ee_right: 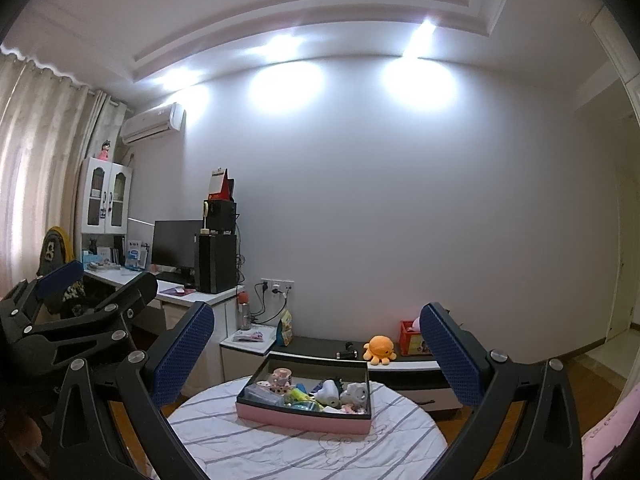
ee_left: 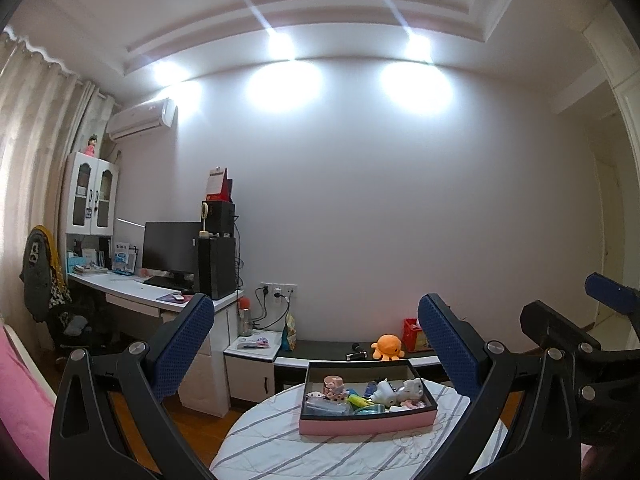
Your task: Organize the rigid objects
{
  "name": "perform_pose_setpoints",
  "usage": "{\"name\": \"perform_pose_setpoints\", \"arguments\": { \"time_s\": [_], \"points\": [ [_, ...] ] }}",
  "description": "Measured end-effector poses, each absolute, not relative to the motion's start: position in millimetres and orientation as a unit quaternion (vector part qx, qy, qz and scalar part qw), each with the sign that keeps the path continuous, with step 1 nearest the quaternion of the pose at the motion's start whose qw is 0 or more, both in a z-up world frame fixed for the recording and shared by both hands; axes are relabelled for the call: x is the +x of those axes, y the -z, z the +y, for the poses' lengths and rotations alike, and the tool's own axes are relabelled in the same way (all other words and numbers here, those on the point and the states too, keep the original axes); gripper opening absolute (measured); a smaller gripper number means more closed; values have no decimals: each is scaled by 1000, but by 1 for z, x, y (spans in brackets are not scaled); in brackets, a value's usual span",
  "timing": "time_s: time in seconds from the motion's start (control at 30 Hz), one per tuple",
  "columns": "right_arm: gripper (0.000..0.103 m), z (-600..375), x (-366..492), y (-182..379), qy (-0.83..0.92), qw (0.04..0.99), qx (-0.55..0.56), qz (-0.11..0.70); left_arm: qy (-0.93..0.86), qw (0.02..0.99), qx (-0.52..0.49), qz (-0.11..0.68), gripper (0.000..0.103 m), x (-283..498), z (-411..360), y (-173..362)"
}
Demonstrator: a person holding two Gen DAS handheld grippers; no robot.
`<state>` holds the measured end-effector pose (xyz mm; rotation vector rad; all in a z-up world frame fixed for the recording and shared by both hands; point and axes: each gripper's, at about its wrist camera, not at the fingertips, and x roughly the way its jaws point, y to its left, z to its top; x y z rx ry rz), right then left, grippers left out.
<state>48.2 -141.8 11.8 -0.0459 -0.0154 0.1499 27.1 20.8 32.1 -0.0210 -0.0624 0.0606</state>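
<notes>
A pink box [ee_left: 366, 425] [ee_right: 300, 420] with a dark inside stands on a round table [ee_left: 280, 452] [ee_right: 240, 448] covered in a striped white cloth. It holds several small items, among them a white figurine [ee_left: 382, 392] [ee_right: 329, 394], a pink toy [ee_left: 334, 386] [ee_right: 280, 380] and a green piece [ee_left: 360, 400]. My left gripper [ee_left: 316, 344] is open and held well back from the box, nothing between its blue pads. My right gripper [ee_right: 318, 350] is open too, equally empty. Each gripper shows at the edge of the other's view.
Behind the table runs a low dark-topped cabinet [ee_left: 328, 350] with an orange plush octopus [ee_left: 387, 346] [ee_right: 379, 349] and a red box [ee_left: 414, 334]. A desk [ee_left: 132, 292] with a monitor and computer tower stands at the left, beside an office chair [ee_left: 44, 284].
</notes>
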Motion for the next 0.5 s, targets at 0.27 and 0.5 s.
{"name": "perform_pose_setpoints", "arguments": {
  "time_s": [0.27,0.5],
  "points": [
    [103,-139,49,-12,-72,997,-27,-3,-31,999,-9,-35,103,29,22,-30],
    [103,-139,50,-12,-71,997,-24,1,-33,999,-9,-37,103,31,22,-26]
  ]
}}
